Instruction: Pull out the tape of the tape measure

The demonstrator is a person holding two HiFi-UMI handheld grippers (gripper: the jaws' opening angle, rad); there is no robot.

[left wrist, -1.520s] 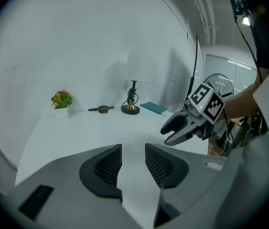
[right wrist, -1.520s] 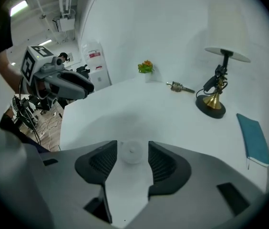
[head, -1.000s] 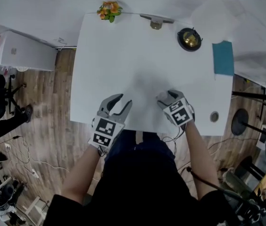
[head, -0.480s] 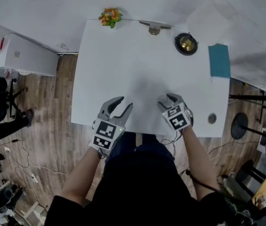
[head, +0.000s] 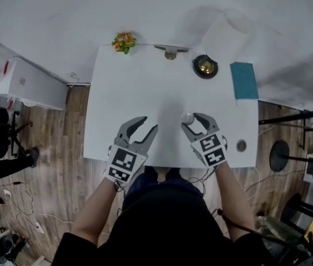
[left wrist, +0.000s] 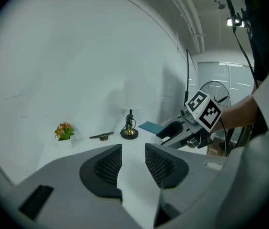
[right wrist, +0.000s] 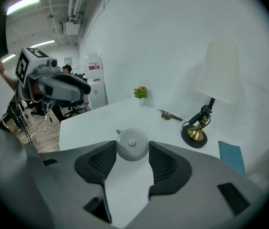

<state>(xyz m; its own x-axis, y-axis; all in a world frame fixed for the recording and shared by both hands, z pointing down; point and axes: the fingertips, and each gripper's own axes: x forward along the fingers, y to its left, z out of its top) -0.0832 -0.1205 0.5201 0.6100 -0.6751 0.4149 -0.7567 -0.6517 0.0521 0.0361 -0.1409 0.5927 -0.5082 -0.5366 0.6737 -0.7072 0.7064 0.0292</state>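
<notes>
Clamped between the jaws of the right gripper (head: 191,120), just closed in on it: a round white tape measure (head: 187,117), held over the near part of the white table (head: 145,76), small tab poking out on the side toward the other hand. Alongside and apart, the left gripper (head: 149,123), jaws spread, nothing between them. Along the far edge: a bunch of flowers (head: 124,41), a brass-footed lamp (head: 205,66), a teal mat (head: 243,80).
</notes>
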